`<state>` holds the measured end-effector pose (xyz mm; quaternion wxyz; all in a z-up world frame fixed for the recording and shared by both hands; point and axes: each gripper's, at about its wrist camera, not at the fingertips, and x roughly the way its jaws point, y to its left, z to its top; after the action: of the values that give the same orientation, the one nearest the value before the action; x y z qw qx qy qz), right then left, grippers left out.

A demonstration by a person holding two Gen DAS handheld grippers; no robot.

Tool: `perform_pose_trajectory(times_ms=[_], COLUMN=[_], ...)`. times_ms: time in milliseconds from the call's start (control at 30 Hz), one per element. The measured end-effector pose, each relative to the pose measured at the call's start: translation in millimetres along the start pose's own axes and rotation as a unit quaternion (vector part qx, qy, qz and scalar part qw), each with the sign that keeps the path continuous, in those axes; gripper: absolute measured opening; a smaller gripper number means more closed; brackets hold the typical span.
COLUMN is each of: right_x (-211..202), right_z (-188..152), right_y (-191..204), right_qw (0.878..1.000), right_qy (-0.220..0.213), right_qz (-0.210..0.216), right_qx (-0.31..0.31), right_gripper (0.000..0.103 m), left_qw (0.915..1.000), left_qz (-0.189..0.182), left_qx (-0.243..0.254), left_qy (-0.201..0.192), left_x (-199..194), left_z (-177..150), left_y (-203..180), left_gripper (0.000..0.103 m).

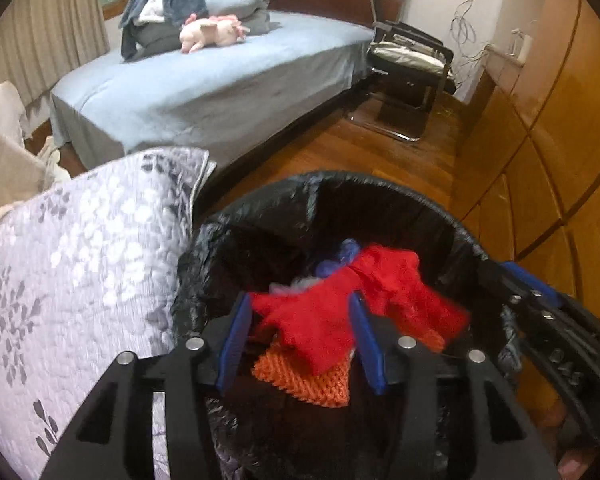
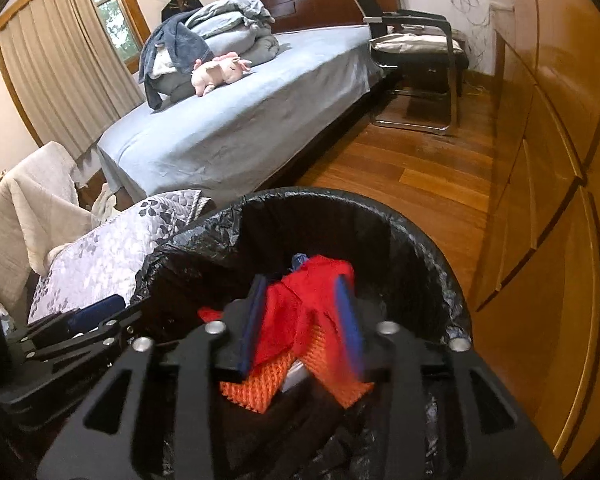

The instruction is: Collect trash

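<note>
A bin lined with a black bag (image 1: 340,184) (image 2: 340,196) stands on the wood floor, and both grippers reach down into its mouth. A red cloth (image 1: 320,328) (image 2: 300,312) hangs over an orange knitted piece (image 1: 308,380) (image 2: 256,388) inside it, with a blue scrap (image 1: 340,256) behind. My left gripper (image 1: 300,304) has its blue pads apart, the red cloth loose between them. My right gripper (image 2: 303,284) also stands open around the same cloth, and the cloth looks blurred there. Each gripper's tip shows at the edge of the other's view.
A grey quilted cover with a leaf pattern (image 1: 80,260) lies against the bin's left side. Beyond are a bed with a blue sheet (image 1: 220,92), a black chair (image 1: 412,64), and wooden cabinets (image 1: 540,140) along the right. Wood floor (image 1: 380,148) lies between them.
</note>
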<state>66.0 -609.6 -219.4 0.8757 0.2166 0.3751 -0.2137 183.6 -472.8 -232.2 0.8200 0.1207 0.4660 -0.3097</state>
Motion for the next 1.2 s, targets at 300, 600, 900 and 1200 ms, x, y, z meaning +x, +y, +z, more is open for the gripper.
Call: perform_pose_trajectory(times_ms=[300,600,900,1200], right_x=[-20.9,-38.8,-88.9,-157.4], right_z=[-18.5,-41.1,-51.2,-61.3], right_y=[3.1,39.2,93.2,166.4], right_qw=[1.0,1.0,0.999,0.987], right_qy=[-0.002,-0.003,-0.041,-0.118], right_qz=[-0.005,-0.001,0.006,-0.058], right_qx=[0.004,-0.015,-0.035,-0.088], right_gripper=[0.037,0.063,0.091,0.098], left_qw=[0.9994,0.9971,0.9896,0.9735], left_qz=[0.023,0.044,0.093,0.146], left_qx=[-0.025,-0.041,-0.049,-0.077], left_qy=[-0.009,-0.046,-0.099,-0.158], left_x=[-26.7,-83.6,-157.5,-248.7], left_z=[-24.3,-44.2,-69.8,-102.5], left_y=[42.3,82.8,124.5,173.3], left_gripper=[0.067,0.089,0.097,0.097])
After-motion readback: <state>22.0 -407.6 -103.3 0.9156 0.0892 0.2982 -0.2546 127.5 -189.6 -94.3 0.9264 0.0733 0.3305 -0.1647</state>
